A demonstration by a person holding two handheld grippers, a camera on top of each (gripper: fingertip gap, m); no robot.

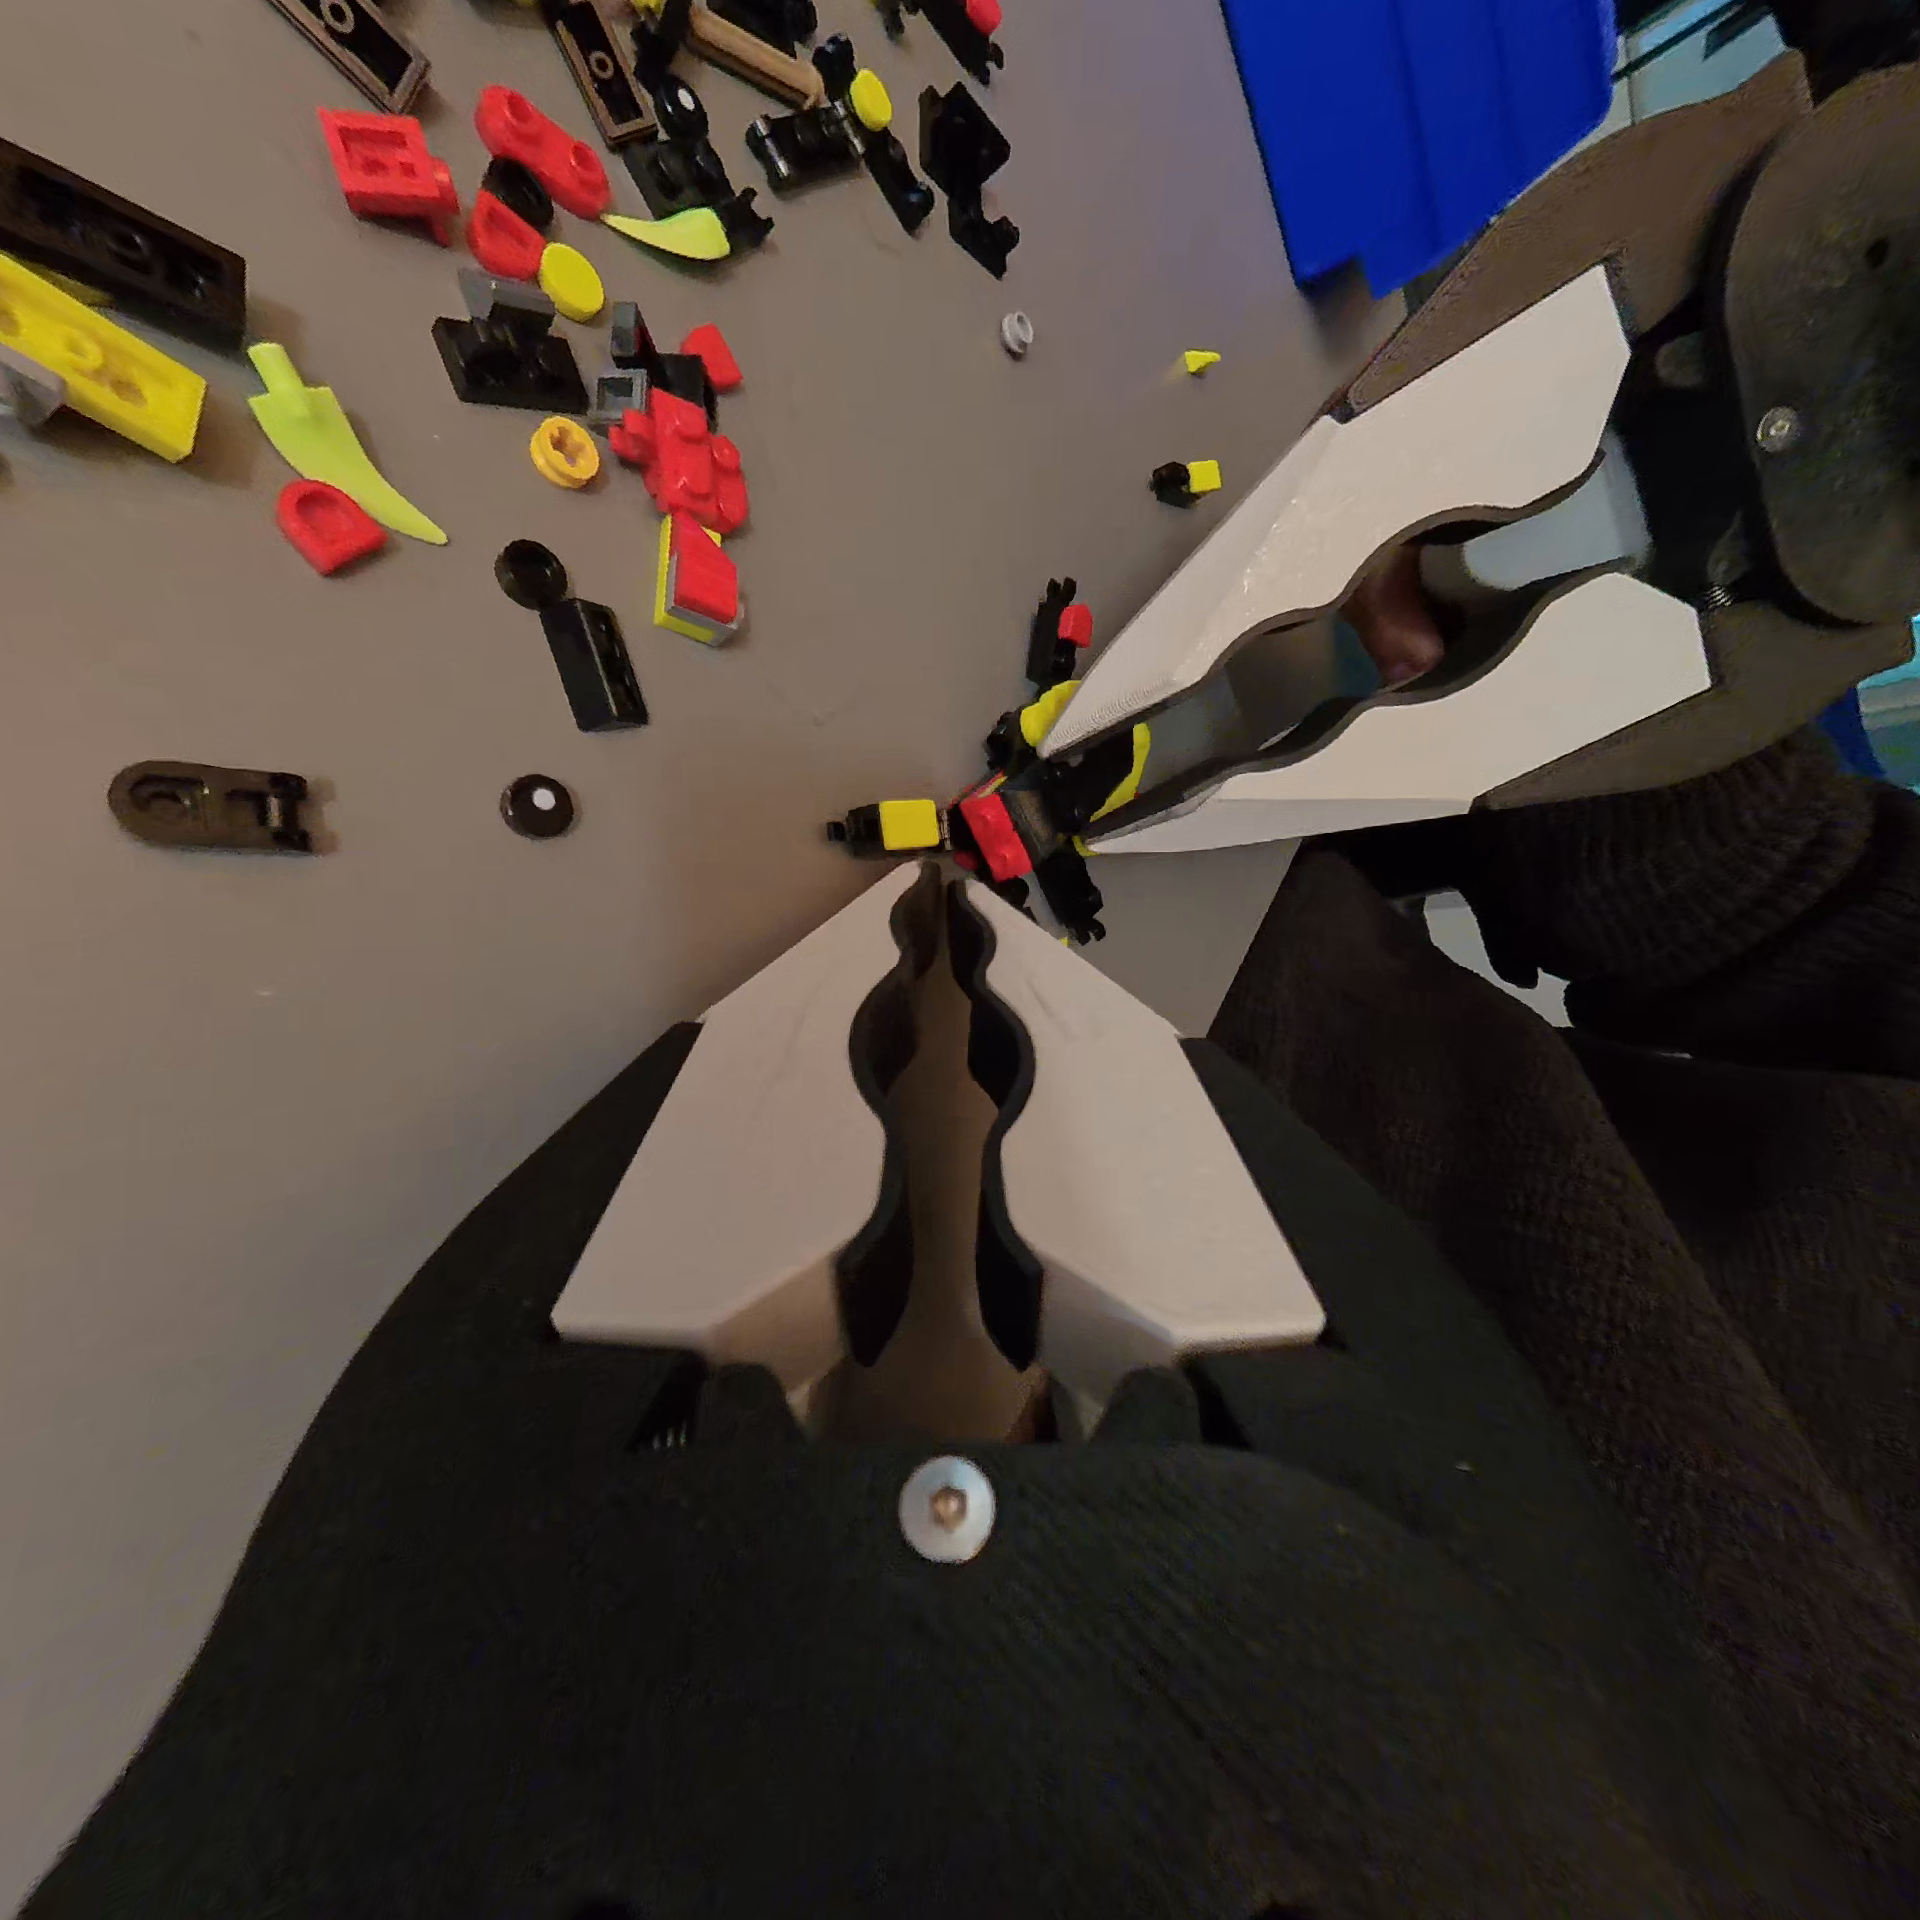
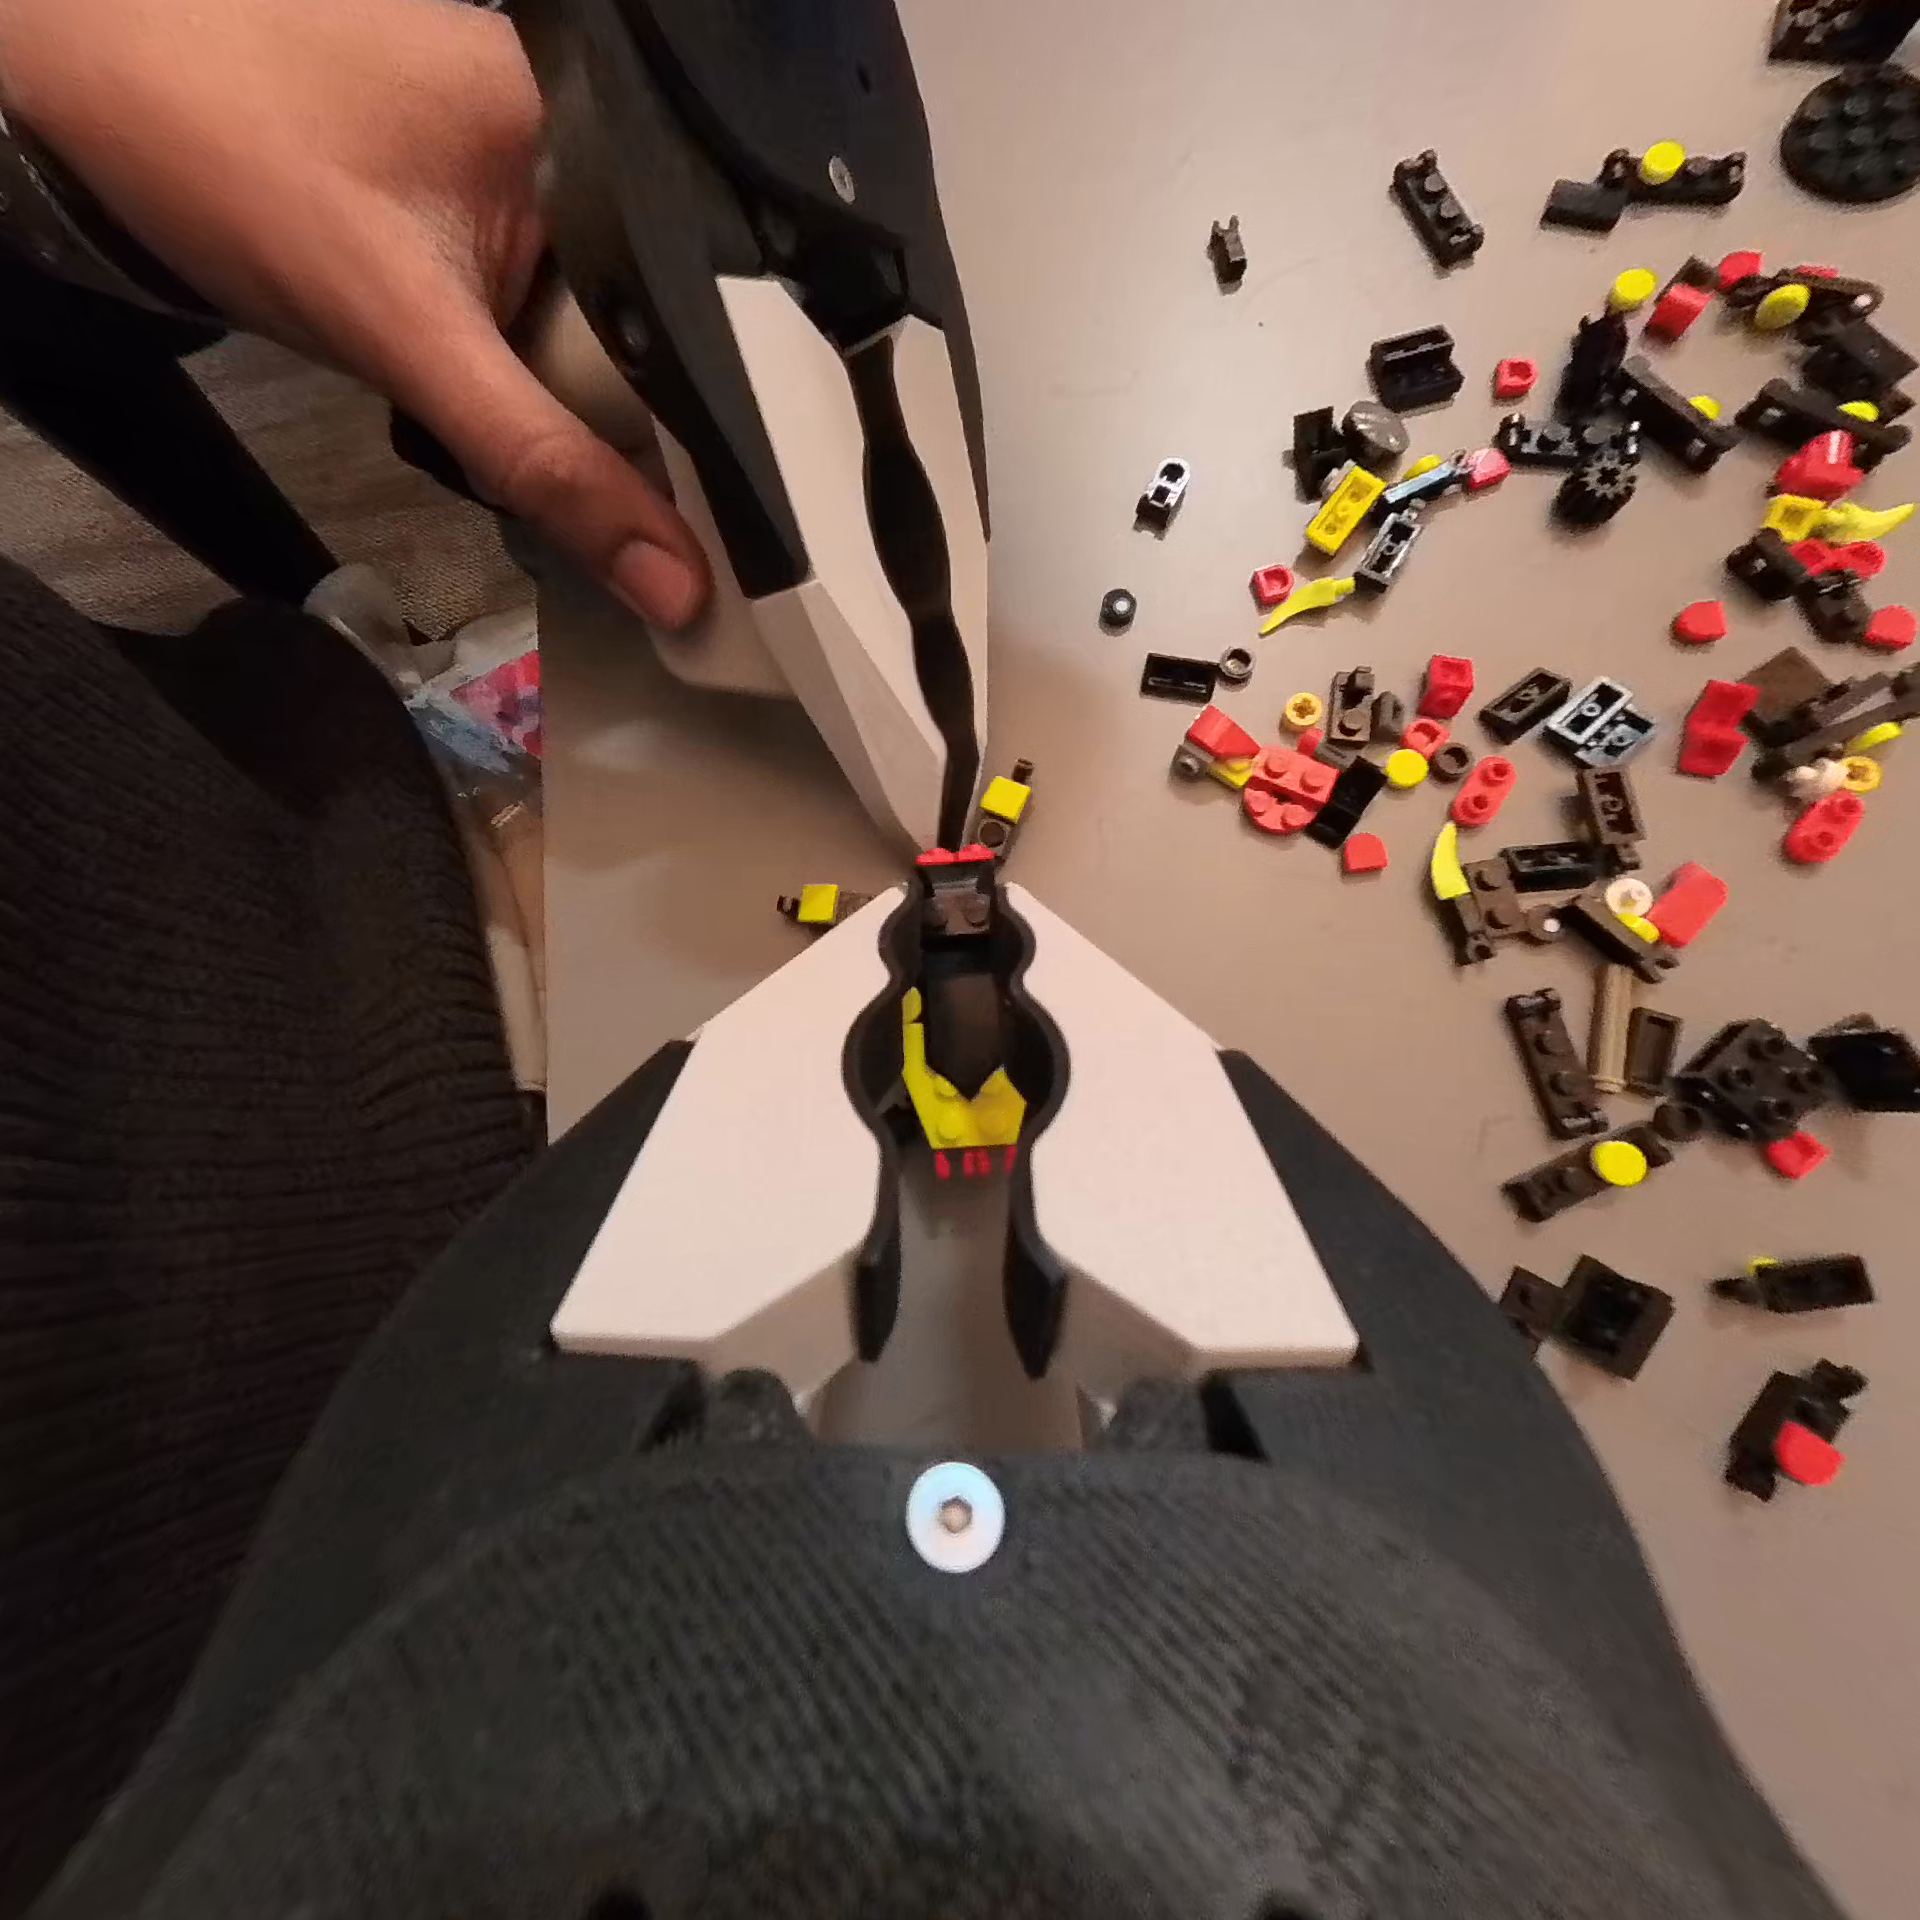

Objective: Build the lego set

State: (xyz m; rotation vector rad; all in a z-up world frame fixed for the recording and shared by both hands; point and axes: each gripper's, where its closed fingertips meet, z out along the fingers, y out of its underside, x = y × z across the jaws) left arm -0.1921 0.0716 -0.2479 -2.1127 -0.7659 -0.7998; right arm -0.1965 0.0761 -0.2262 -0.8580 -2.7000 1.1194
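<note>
My right gripper is shut on a small lego assembly of black, yellow and red bricks, which sticks out past its fingertips. In the left wrist view the right gripper reaches in from the right, with the assembly just over the grey table. My left gripper is shut with nothing seen between its fingers. Its tips sit against the assembly's red end; it comes in from above in the right wrist view. A small yellow-and-black piece lies right beside that end.
Several loose red, yellow and black bricks lie spread at the upper left and across the right. A blue box stands at the back. Another yellow-and-black piece lies near the table edge. A hand holds the left gripper. Only a small space, under 4 cm, lies between the two pairs of fingers.
</note>
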